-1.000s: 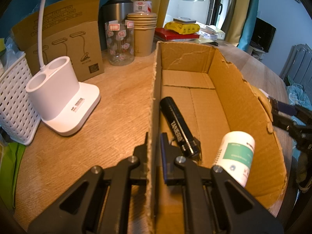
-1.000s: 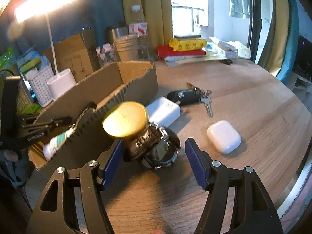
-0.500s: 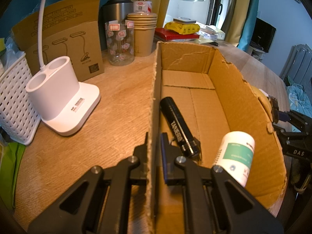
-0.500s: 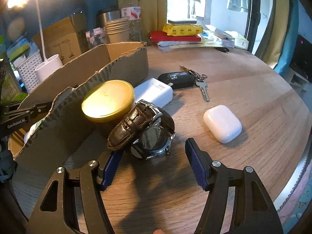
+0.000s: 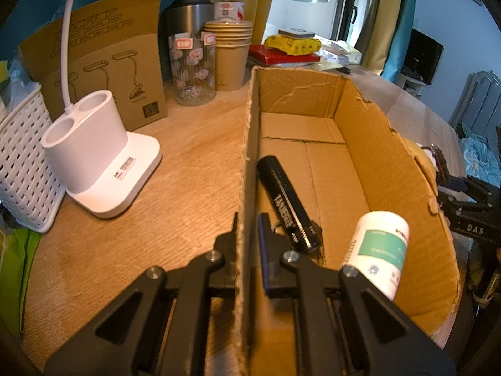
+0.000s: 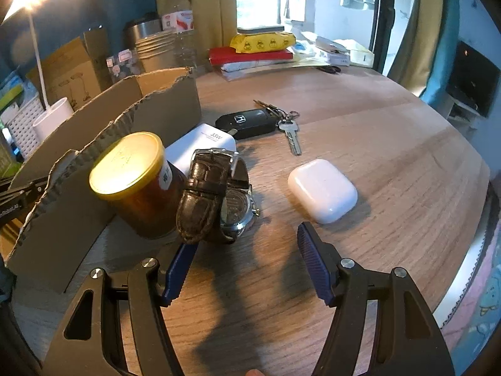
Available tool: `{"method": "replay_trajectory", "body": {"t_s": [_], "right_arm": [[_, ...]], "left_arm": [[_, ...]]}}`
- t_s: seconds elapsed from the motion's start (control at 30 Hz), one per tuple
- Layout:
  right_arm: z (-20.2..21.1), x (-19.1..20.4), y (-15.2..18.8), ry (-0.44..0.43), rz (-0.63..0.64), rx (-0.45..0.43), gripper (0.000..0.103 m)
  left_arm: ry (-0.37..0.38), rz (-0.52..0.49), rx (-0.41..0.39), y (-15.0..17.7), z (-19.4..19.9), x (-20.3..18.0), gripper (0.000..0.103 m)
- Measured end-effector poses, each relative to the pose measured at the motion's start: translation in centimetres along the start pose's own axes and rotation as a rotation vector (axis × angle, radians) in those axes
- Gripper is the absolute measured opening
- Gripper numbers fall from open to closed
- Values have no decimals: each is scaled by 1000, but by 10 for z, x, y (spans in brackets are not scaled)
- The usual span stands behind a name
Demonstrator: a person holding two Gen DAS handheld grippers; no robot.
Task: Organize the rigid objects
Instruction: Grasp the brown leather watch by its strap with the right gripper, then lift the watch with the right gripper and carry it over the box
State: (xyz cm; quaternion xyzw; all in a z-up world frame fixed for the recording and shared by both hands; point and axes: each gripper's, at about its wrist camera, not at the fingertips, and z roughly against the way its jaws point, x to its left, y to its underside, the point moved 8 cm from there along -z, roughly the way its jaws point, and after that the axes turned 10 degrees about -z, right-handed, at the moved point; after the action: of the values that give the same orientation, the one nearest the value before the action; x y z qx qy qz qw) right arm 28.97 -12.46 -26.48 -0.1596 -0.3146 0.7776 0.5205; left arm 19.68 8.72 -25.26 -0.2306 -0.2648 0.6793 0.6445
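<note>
Right claw [image 6: 247, 260] stands open and empty; the watch [image 6: 216, 197] lies just ahead, toward its left finger. Left claw [image 5: 247, 244] pinches the box wall [image 5: 247, 172].

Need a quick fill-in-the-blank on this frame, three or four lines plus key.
1. The left gripper is clamped on the box's ____.
2. The black tube and white bottle lie ____ the box.
3. The right gripper is ____, holding nothing.
4. The watch leans against the ____-lidded jar.

Missing: wall; inside; open; gold
</note>
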Motion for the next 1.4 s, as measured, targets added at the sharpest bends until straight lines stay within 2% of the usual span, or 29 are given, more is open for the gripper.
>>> {"method": "replay_trajectory", "body": {"t_s": [0.2,0.53,0.6,0.67,1.07,1.4], "right_arm": [[-15,5,-5,10,28,34,69],[-23,7,-14,12,38,38,68],[-22,7,-15,9,39,32,61],[-21,9,-15,1,43,27,46],[-14,6,-17,-15,19,2,46],[8,4,-30,-16,-2,-57,46]], "left_arm": [[0,0,0,0,0,0,10],[-1,0,-1,0,0,0,10],[-1,-1,-1,0,0,0,10],[-1,0,-1,0,0,0,10],[-1,0,-1,1,0,0,10],[-2,-1,-2,1,0,0,10]]}}
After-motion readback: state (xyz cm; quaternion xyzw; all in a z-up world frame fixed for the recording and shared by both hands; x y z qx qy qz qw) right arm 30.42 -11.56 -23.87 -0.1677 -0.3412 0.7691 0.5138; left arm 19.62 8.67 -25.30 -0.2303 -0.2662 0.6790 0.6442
